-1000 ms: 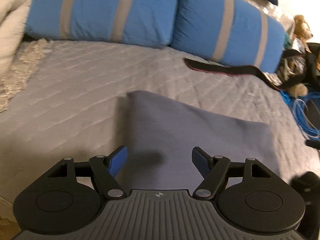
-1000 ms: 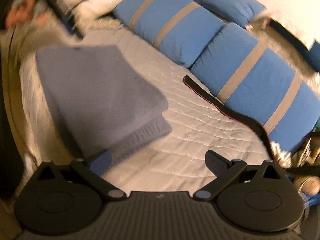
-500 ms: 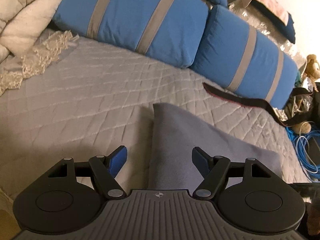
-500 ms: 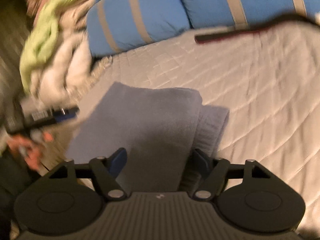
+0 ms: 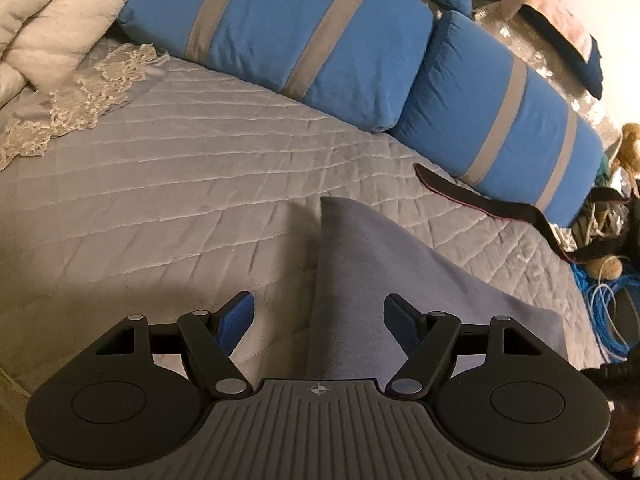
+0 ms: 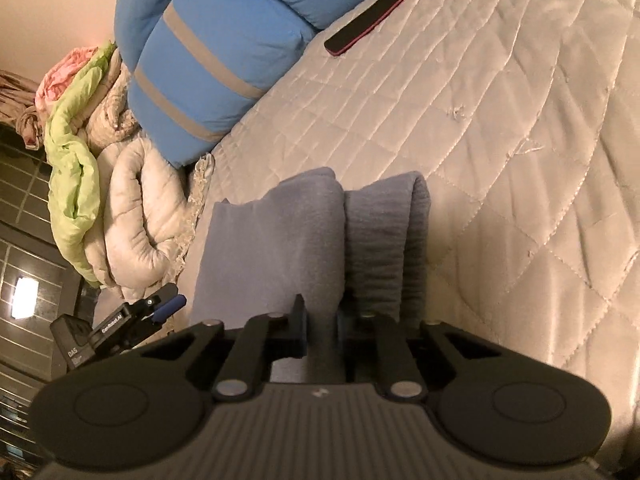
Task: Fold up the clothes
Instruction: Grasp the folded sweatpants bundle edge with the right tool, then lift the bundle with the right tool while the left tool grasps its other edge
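Folded garment (image 5: 384,280) on quilt (image 5: 160,184), pillows (image 5: 320,36) behind it, strap (image 5: 480,204) between, bedding heap (image 6: 132,208) left of pillows

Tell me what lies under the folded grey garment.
The grey garment rests on the quilted bedspread, which shows all around it. Anything between its folded layers is hidden. The right tool is clamped on its near edge.

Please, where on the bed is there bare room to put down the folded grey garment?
Bare quilted bedspread lies between the lace-edged cream comforter, the blue striped pillows and the folded grey garment. Another patch lies right of the garment. It is crowded around the black strap and blue cables.
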Motion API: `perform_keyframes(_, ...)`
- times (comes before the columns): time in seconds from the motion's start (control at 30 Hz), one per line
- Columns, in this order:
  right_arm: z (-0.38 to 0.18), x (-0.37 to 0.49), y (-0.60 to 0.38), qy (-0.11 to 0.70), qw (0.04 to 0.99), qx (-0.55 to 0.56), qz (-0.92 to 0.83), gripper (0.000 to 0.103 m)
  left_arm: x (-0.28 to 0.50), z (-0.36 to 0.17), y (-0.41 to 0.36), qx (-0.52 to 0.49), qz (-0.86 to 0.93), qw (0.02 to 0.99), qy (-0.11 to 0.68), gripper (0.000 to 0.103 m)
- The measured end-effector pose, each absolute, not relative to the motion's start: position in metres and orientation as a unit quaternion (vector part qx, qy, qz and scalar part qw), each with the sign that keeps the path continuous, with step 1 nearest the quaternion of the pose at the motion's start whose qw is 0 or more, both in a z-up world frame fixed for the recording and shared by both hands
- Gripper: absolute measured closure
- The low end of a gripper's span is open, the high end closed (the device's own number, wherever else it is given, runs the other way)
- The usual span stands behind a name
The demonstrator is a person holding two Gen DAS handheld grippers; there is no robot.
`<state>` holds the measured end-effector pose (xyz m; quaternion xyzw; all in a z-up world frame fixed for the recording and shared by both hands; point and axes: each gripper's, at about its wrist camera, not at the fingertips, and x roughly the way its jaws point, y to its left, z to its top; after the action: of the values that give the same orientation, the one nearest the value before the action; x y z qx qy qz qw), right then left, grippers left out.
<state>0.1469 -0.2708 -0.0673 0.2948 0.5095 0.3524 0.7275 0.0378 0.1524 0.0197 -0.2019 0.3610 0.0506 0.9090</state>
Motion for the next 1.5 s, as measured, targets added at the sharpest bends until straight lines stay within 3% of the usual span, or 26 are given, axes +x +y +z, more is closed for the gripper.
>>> perform_keyframes(0.3,-0.063,0.143,-0.281,0.500,0.742,0.274,0.352,0.089,0.040,0.017,0.149,-0.197,0.039,0.908,0.367,0.032)
perform_keyframes(0.33,-0.062,0.142,-0.280,0.498,0.746,0.264,0.353,0.082,0.040,0.017,0.148,-0.195,0.038,0.908,0.368,0.032)
perform_keyframes(0.47,-0.049,0.142,-0.283,0.463,0.770,0.256,0.356,0.031,0.042,0.015,0.147,-0.192,0.039,0.907,0.374,0.032)
perform_keyframes(0.5,-0.045,0.143,-0.286,0.449,0.777,0.264,0.352,0.028,0.042,0.014,0.147,-0.193,0.039,0.906,0.375,0.032)
perform_keyframes(0.63,-0.047,0.166,-0.288,0.444,0.778,0.298,0.330,0.033,0.042,0.013,0.149,-0.198,0.040,0.905,0.376,0.032)
perform_keyframes(0.7,-0.053,0.175,-0.284,0.450,0.777,0.301,0.320,0.050,0.042,0.013,0.149,-0.199,0.041,0.904,0.376,0.032)
perform_keyframes(0.73,-0.057,0.179,-0.283,0.457,0.775,0.304,0.312,0.071,0.042,0.013,0.149,-0.199,0.041,0.904,0.377,0.032)
perform_keyframes(0.77,-0.061,0.183,-0.283,0.463,0.771,0.312,0.307,0.083,0.042,0.012,0.149,-0.199,0.042,0.903,0.378,0.032)
perform_keyframes(0.87,-0.071,0.189,-0.290,0.468,0.758,0.349,0.291,0.090,0.043,0.011,0.149,-0.198,0.043,0.902,0.380,0.032)
perform_keyframes(1.1,-0.079,0.191,-0.293,0.474,0.755,0.355,0.282,0.088,0.042,0.011,0.151,-0.200,0.045,0.902,0.379,0.032)
perform_keyframes(1.13,-0.079,0.191,-0.293,0.474,0.757,0.353,0.280,0.079,0.042,0.011,0.151,-0.200,0.046,0.903,0.379,0.032)
perform_keyframes(1.17,-0.079,0.191,-0.293,0.475,0.760,0.350,0.274,0.063,0.042,0.010,0.151,-0.200,0.047,0.903,0.378,0.032)
perform_keyframes(1.33,-0.071,0.185,-0.292,0.459,0.800,0.295,0.248,0.039,0.042,0.009,0.148,-0.189,0.054,0.906,0.375,0.032)
perform_keyframes(1.5,-0.056,0.172,-0.287,0.415,0.848,0.234,0.231,0.039,0.039,0.013,0.144,-0.170,0.050,0.915,0.363,0.033)
